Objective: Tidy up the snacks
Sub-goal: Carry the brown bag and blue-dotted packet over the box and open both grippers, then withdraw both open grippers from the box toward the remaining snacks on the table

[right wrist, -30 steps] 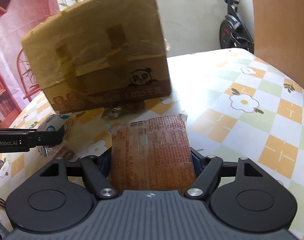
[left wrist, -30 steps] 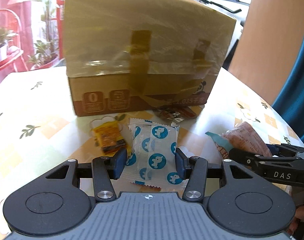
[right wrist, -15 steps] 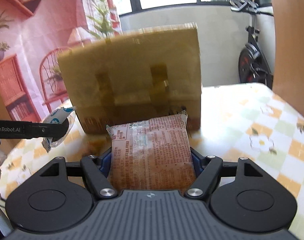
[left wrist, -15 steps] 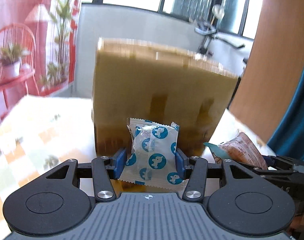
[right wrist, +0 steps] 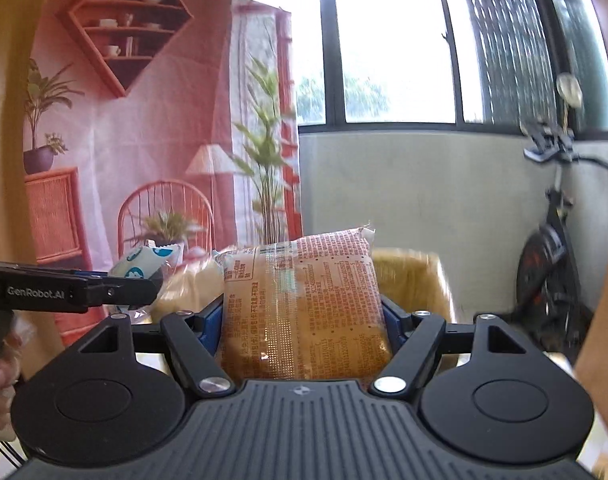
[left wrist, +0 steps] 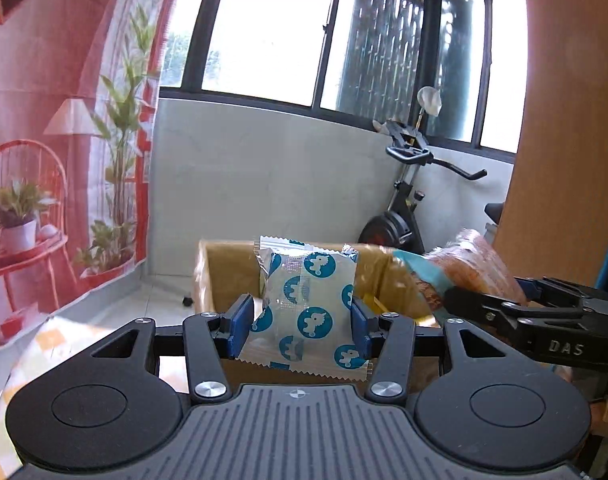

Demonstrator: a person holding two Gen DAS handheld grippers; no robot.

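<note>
Here each claw grips one snack: left claw (left wrist: 300, 322) a blue-dotted packet (left wrist: 309, 308), right claw (right wrist: 302, 320) an orange pack (right wrist: 304, 304).

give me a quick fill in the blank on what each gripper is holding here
1. The left gripper grips a white packet printed with ____ circles.
2. The right gripper grips an ____ packet.
3. Behind both packets stands an open cardboard ____.
4. By the wall stands an exercise ____.

Missing: blue; orange; box; bike

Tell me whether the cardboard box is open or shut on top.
Open. In the left wrist view the cardboard box shows its rim and inner walls, with something yellow inside. No lid or flaps cover it.
</note>
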